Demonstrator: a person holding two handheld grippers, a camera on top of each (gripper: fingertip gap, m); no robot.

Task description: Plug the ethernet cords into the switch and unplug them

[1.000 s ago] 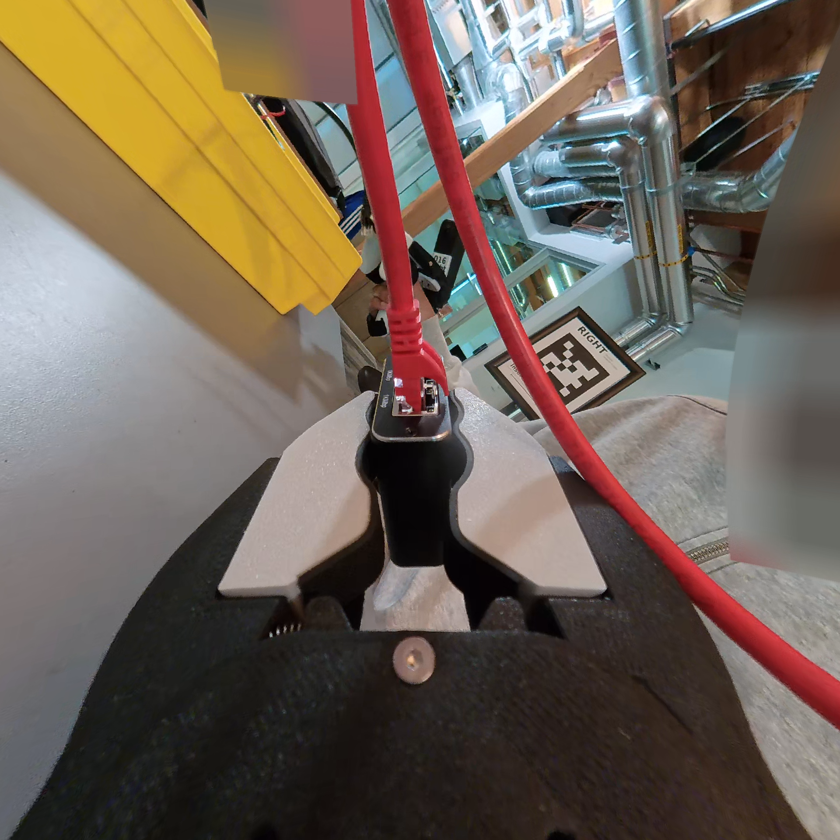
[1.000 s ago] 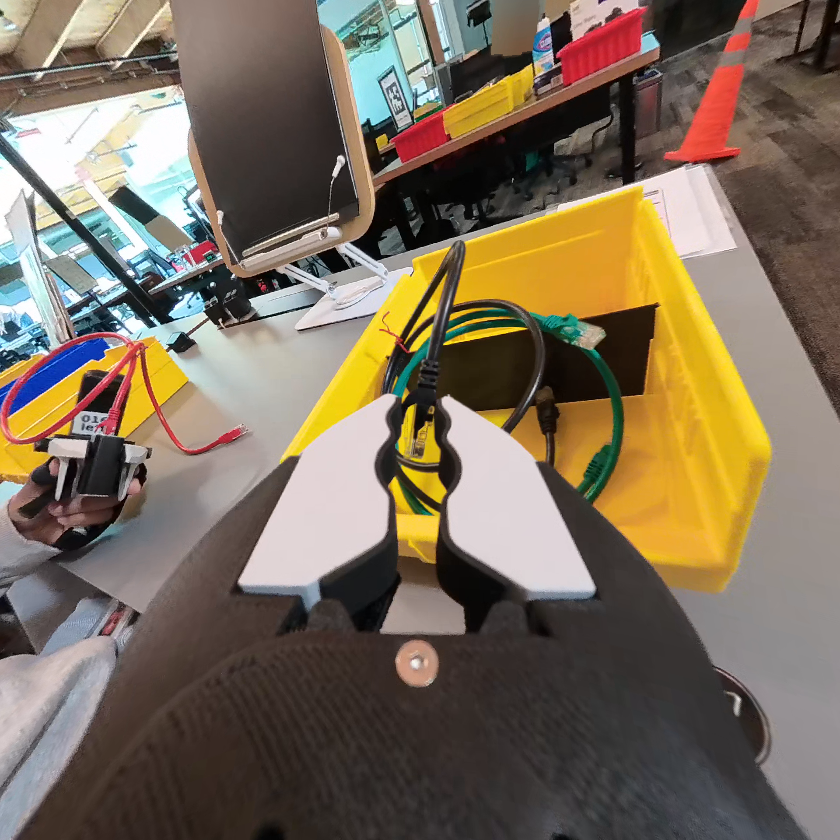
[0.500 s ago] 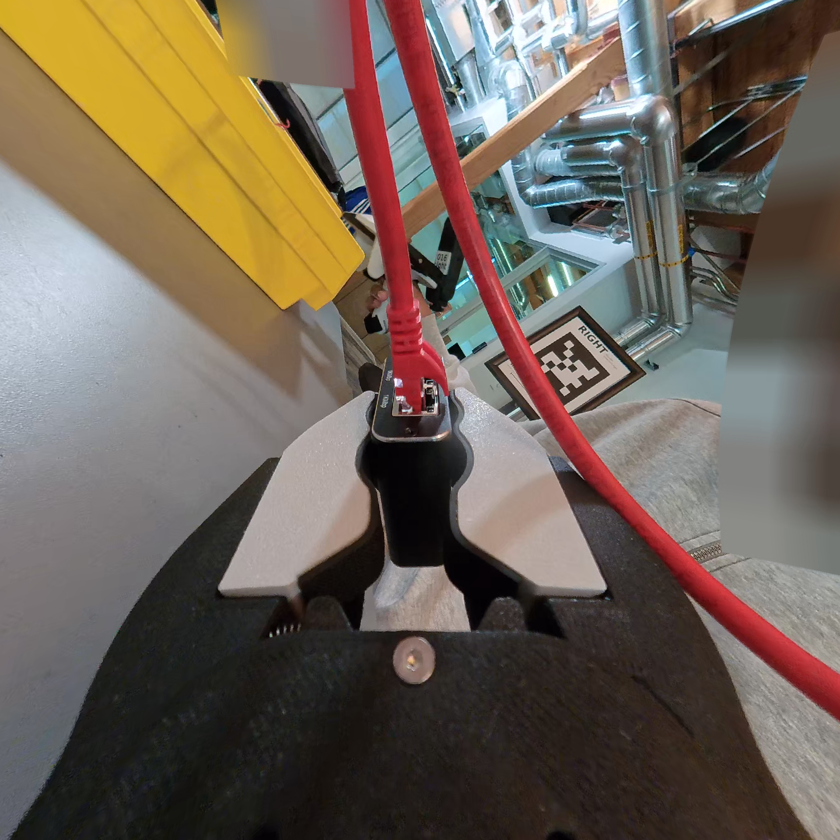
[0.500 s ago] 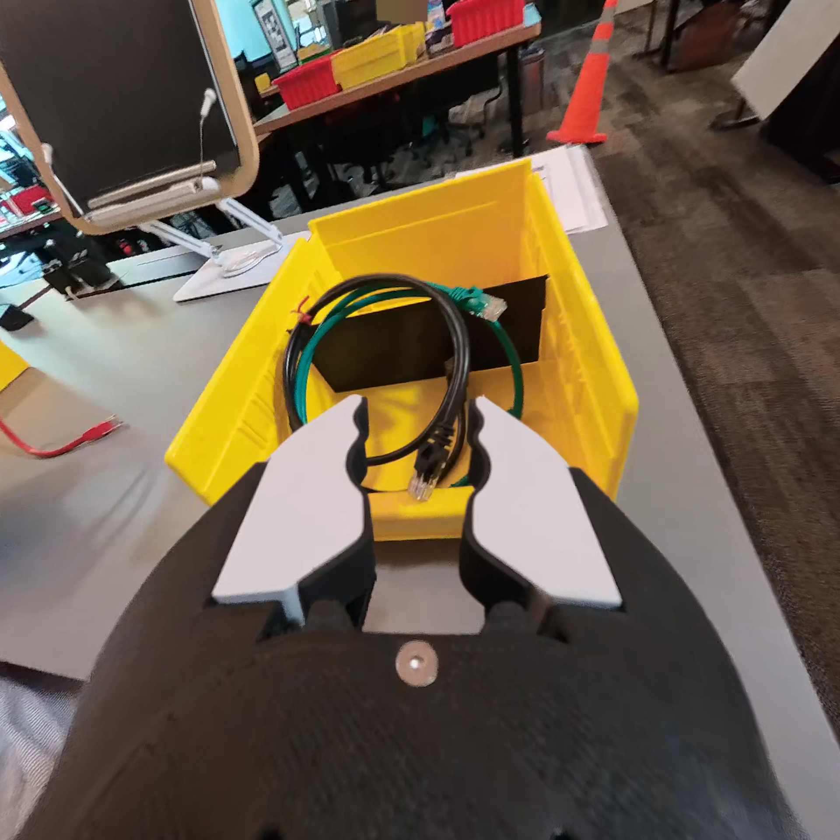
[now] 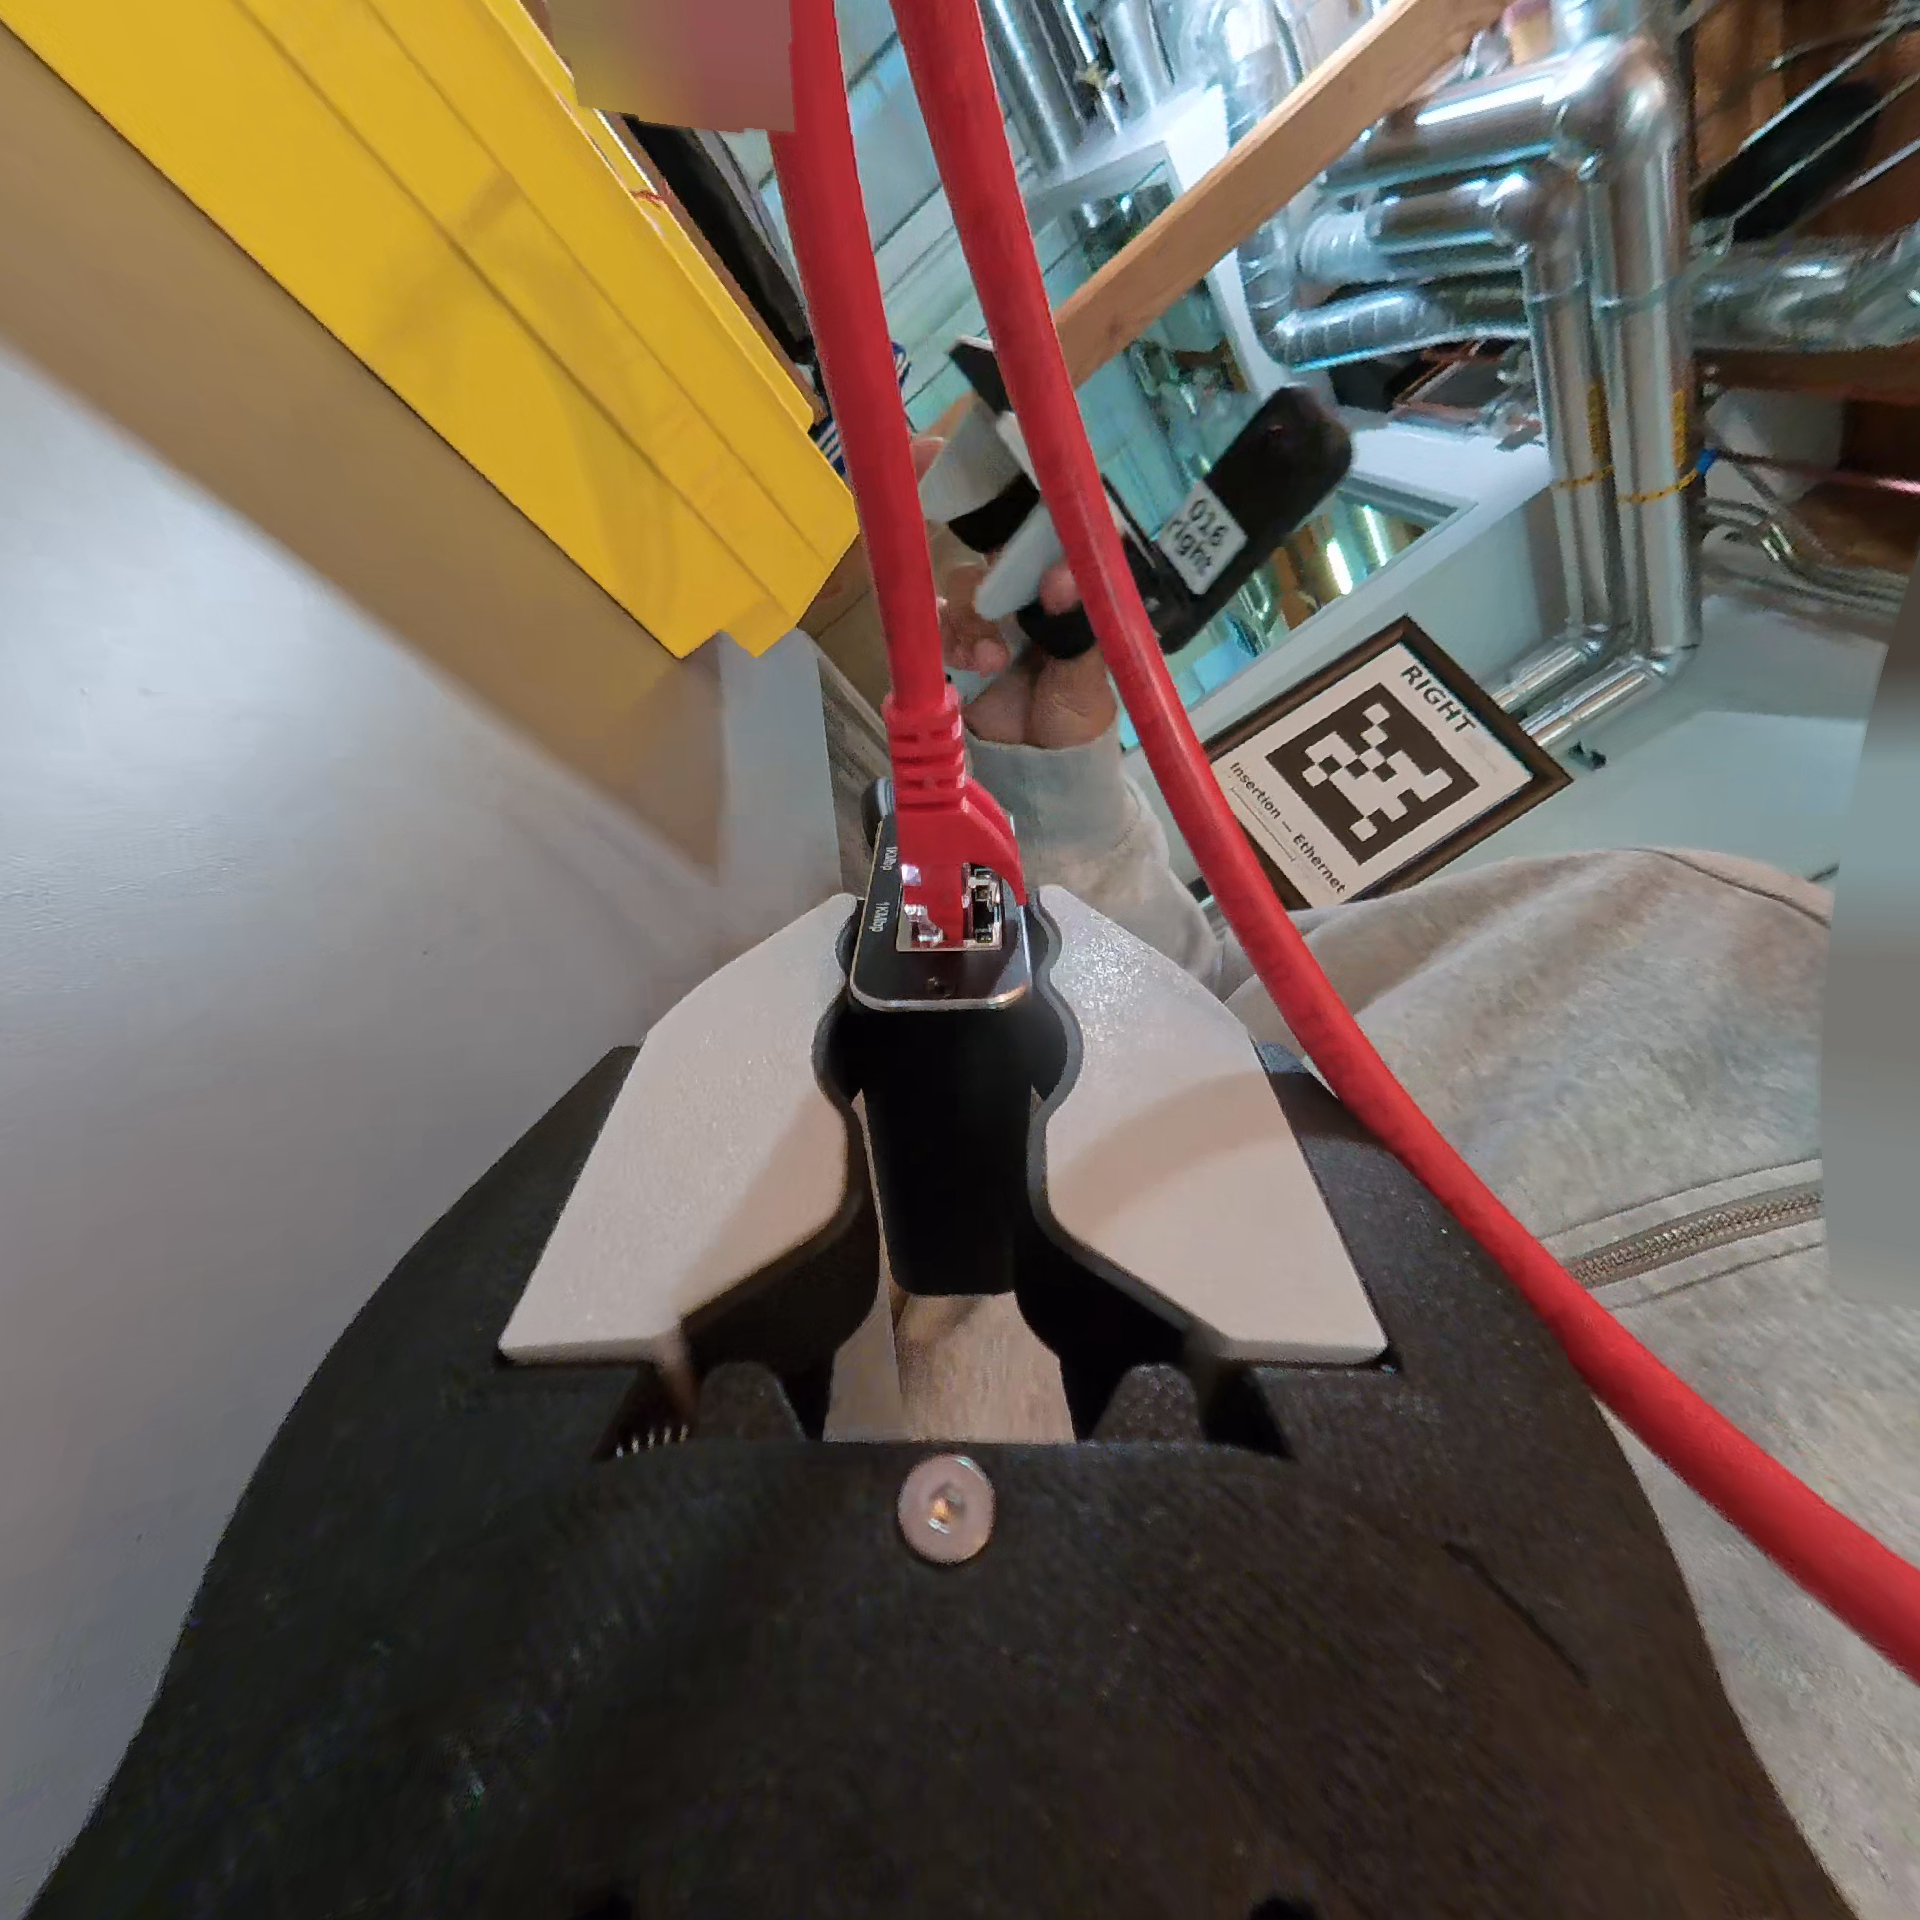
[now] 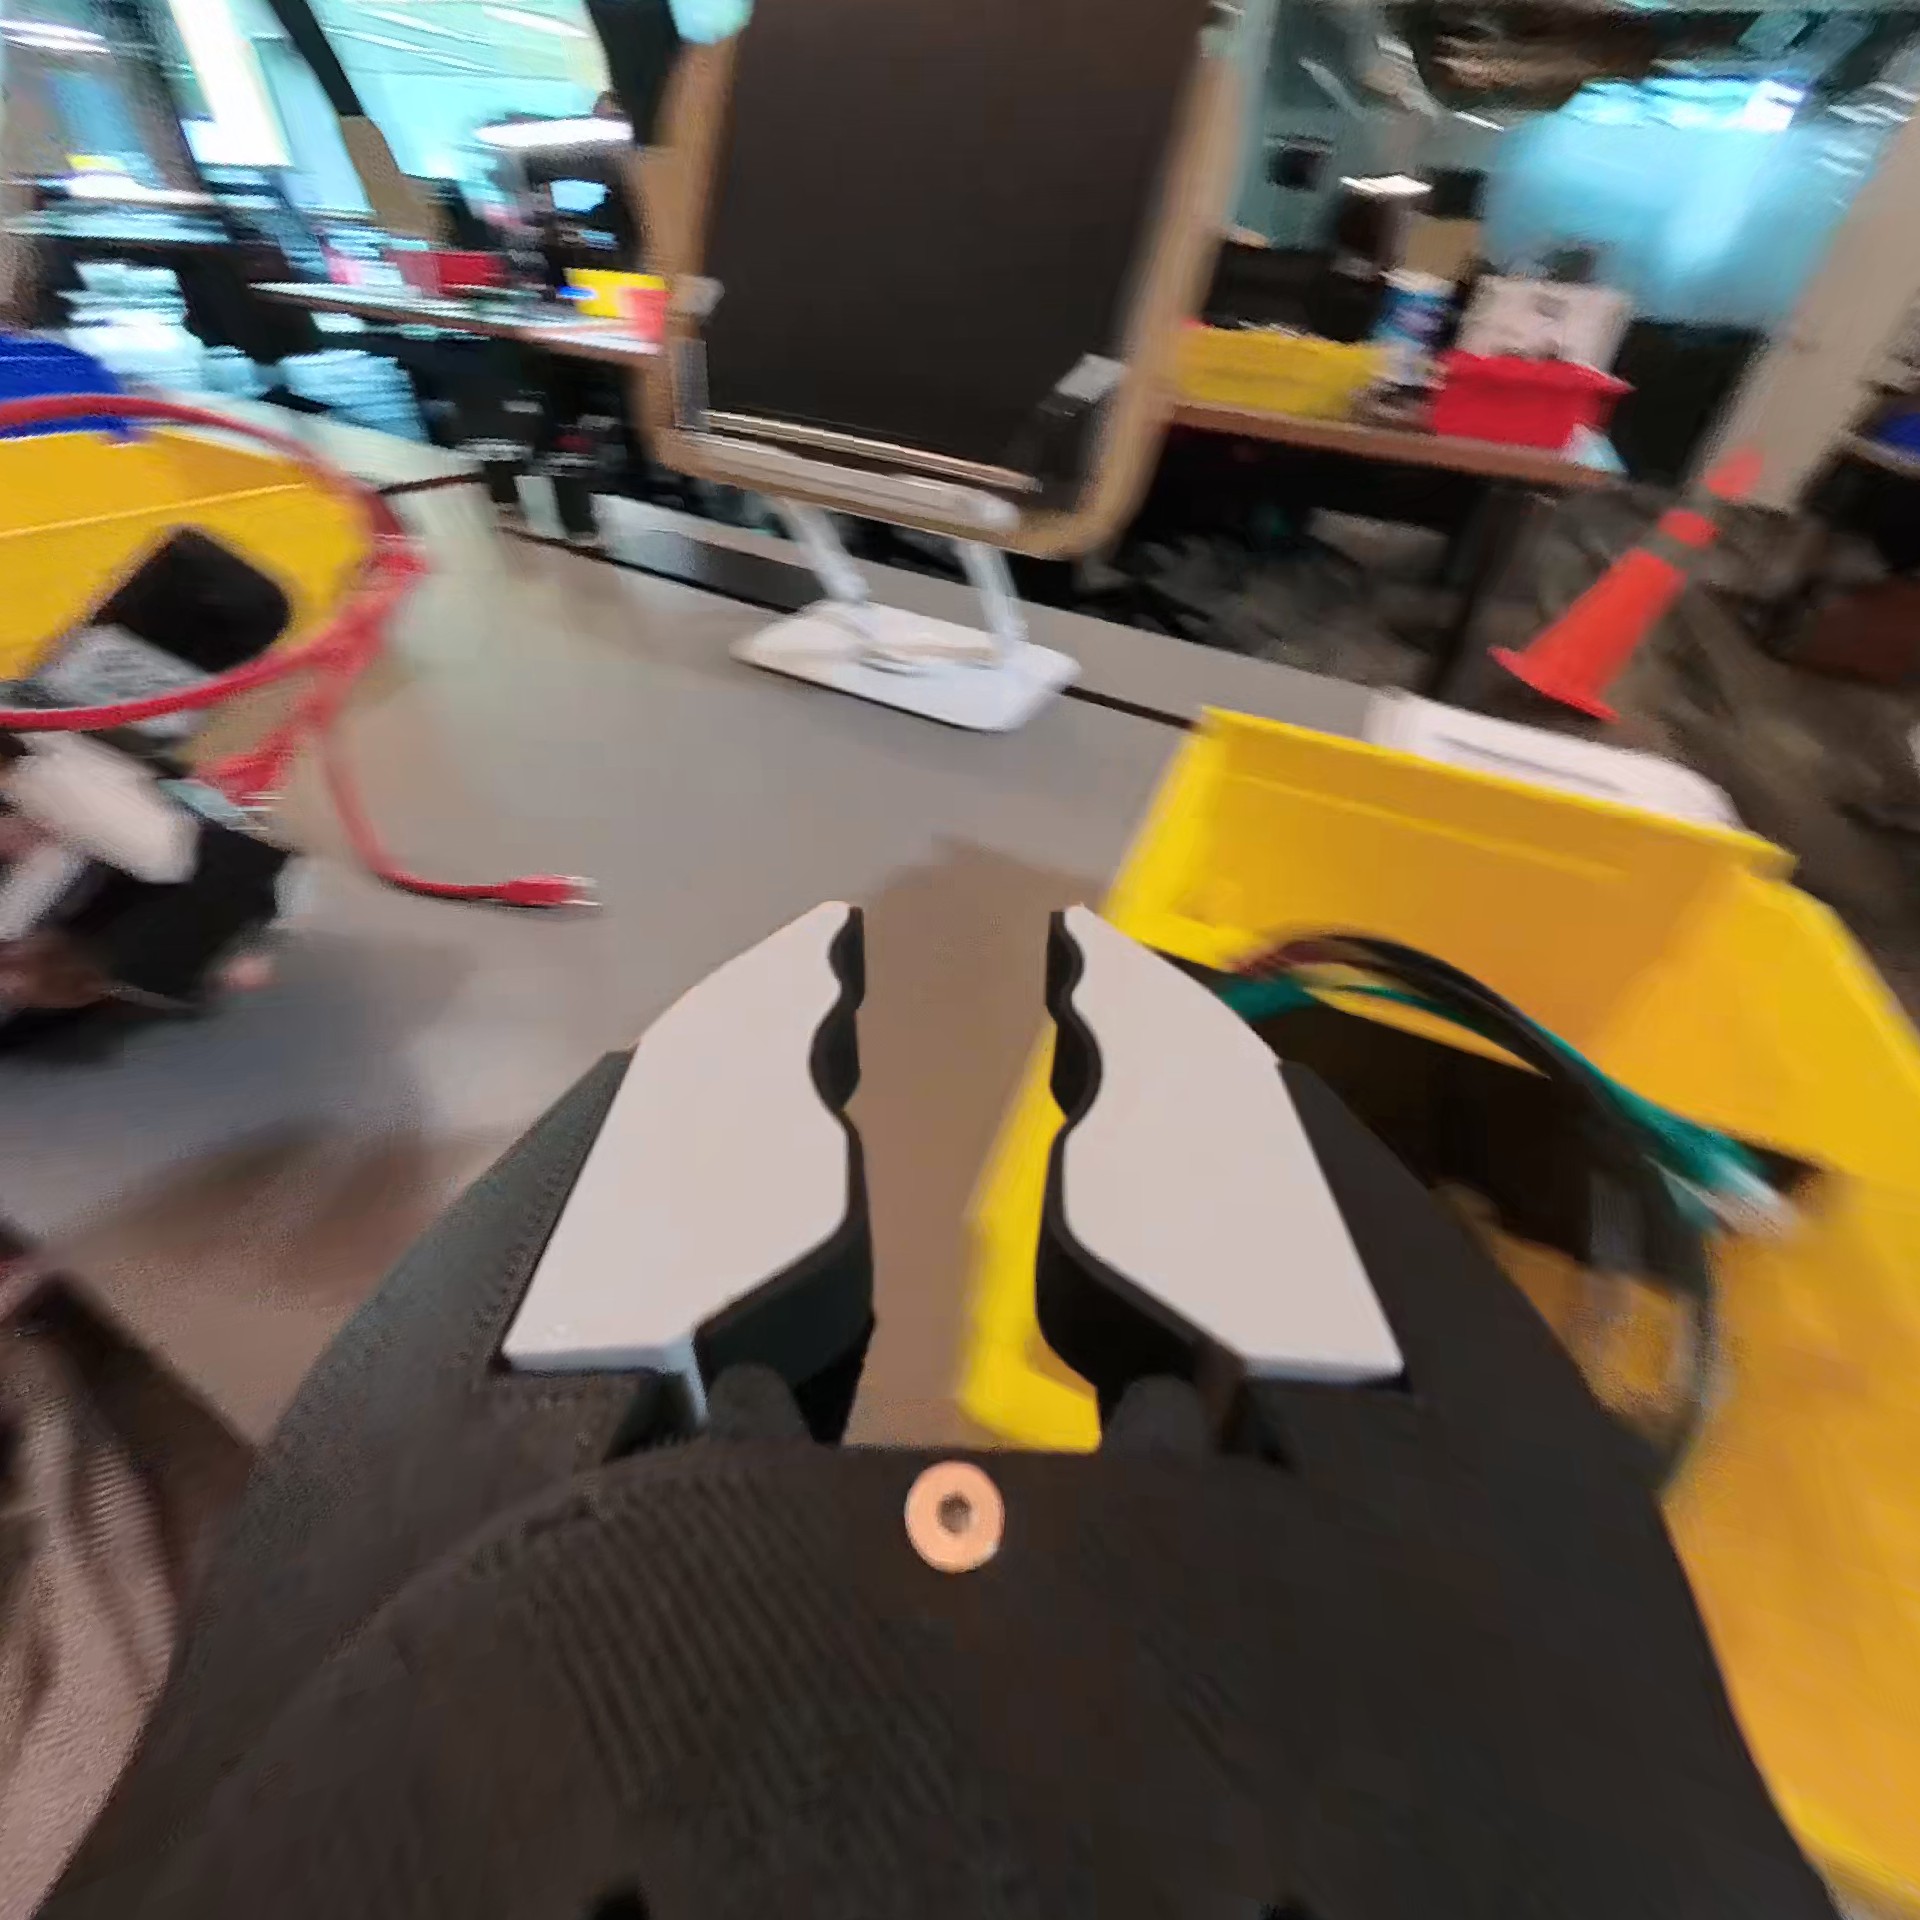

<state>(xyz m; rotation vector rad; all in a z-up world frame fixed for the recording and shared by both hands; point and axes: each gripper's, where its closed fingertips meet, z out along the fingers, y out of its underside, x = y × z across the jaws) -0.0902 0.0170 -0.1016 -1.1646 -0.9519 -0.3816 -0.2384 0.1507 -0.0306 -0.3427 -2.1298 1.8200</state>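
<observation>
The left gripper (image 5: 940, 966) is squeezed shut on the switch (image 5: 940, 1122). The switch is a small black box, and it sticks up between the two fingers with its ports facing away from the camera. One end of the red cord (image 5: 940, 810) is plugged into a port. The cord runs straight up out of the port, loops, and comes back down past the gripper on the right side.

The right gripper (image 6: 954, 940) has its fingers apart, and nothing is between them. It hangs over the grey table (image 6: 644, 790). This view is blurry, so small things are hard to see.

Just right of it sits a yellow bin (image 6: 1455, 862). A black cord (image 6: 1455, 997) and a green cord (image 6: 1621, 1112) lie inside.

Farther off to the left, the loose red plug (image 6: 535, 890) lies flat on the table. It points to the right, toward the open gripper. Past it, at the far left, the left gripper shows again with the red loop above it.

I think the right gripper goes for that loose plug next. The plug lies ahead and to its left, lying sideways. So the right gripper is the free one, and it may need to turn to grab the plug across its thin sides.
</observation>
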